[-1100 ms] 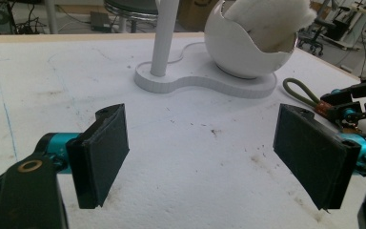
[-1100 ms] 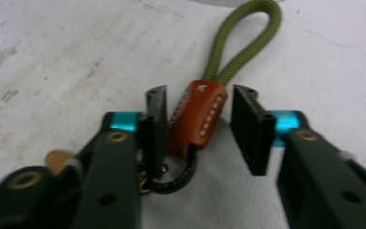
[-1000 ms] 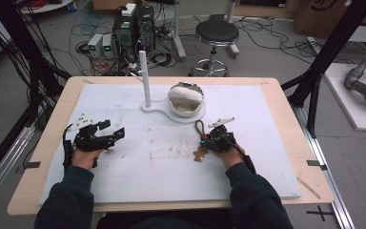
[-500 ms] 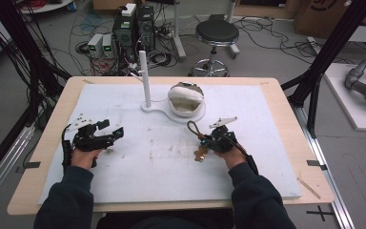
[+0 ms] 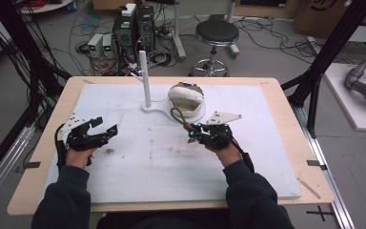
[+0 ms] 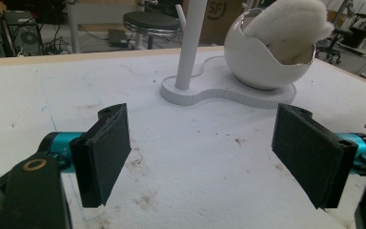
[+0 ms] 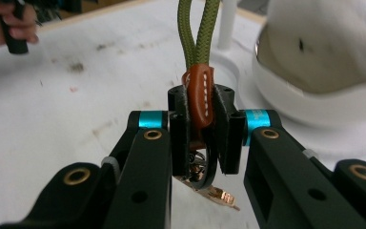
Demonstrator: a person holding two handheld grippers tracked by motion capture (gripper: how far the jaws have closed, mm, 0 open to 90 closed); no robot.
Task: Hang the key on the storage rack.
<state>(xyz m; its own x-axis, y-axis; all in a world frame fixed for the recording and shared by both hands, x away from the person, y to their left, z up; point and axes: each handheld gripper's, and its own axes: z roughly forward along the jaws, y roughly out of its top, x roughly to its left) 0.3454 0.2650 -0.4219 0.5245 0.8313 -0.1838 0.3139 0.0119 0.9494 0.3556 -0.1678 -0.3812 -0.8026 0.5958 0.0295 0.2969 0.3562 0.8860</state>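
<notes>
Both tongs differ: my right tongs (image 7: 201,125) pinch the green cord strap (image 7: 198,98) near the desk's middle, left tongs (image 6: 209,157) spread empty, so I'd lift slowly toward the white post (image 5: 146,78).

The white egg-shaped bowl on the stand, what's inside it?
The white egg-shaped bowl holds a white fluffy pad that rises past its rim. Whatever lies beneath the pad is covered.
</notes>
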